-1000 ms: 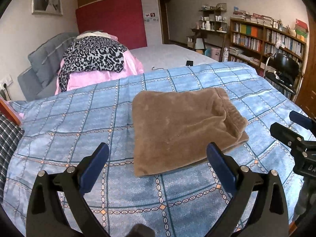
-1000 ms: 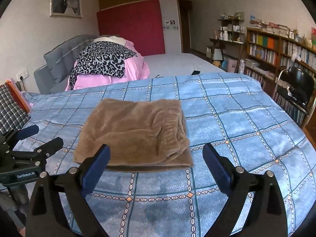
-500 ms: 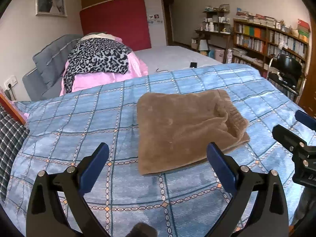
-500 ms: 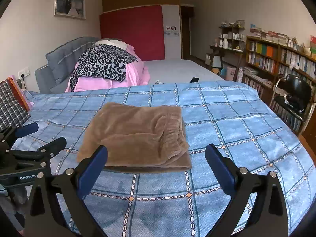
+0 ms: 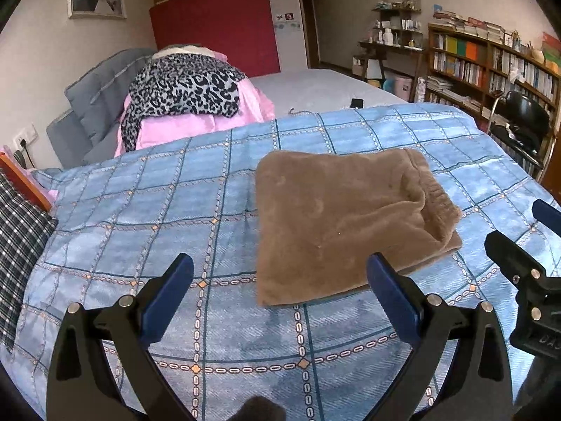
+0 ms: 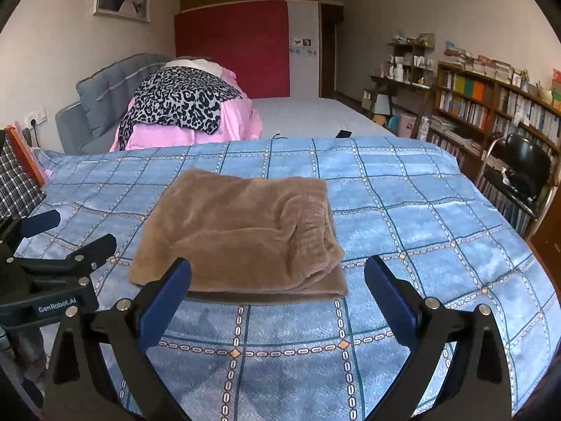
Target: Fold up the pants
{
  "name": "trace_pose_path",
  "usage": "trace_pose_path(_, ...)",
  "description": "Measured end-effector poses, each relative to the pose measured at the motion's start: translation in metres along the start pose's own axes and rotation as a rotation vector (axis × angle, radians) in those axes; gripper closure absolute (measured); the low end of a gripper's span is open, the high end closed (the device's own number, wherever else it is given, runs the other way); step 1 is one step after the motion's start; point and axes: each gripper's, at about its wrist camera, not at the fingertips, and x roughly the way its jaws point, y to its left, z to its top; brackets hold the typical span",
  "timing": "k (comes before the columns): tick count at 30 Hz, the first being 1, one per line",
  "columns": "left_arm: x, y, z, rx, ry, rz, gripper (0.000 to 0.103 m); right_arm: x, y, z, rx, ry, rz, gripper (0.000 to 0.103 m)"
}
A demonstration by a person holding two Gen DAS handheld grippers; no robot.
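Note:
The brown fleece pants (image 5: 345, 221) lie folded into a flat rectangle on the blue checked bedspread (image 5: 140, 224); they also show in the right wrist view (image 6: 242, 231), with the elastic waistband at the right. My left gripper (image 5: 280, 280) is open and empty, held back from the near edge of the pants. My right gripper (image 6: 278, 280) is open and empty, just short of the pants' near edge. Each gripper shows in the other's view: the right one (image 5: 519, 242) at the right edge, the left one (image 6: 66, 235) at the left.
A pink quilt with a leopard-print cloth (image 6: 182, 105) lies at the head of the bed by the grey headboard (image 6: 105, 87). A plaid cushion (image 5: 17, 245) is at the left. A black chair (image 6: 519, 172) and bookshelves (image 6: 491, 105) stand to the right.
Both grippers have drawn back and up from the folded pants, which now look smaller and farther off. The pants have not moved.

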Motion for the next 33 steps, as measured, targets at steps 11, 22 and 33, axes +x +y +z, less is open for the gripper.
trace_pose_path(11,0.005,0.003,0.002,0.002,0.001,0.000,0.003,0.012,0.007,0.001,-0.015,0.022,-0.001,0.005)
trace_pose_path(22,0.004,-0.006,0.000,0.044,-0.014,0.008,0.003,0.013,0.006,0.000,-0.012,0.025,-0.006,0.005)
trace_pose_path(33,0.002,-0.010,-0.001,0.056,-0.022,0.014,0.003,0.013,0.007,-0.003,-0.012,0.030,-0.004,0.005)
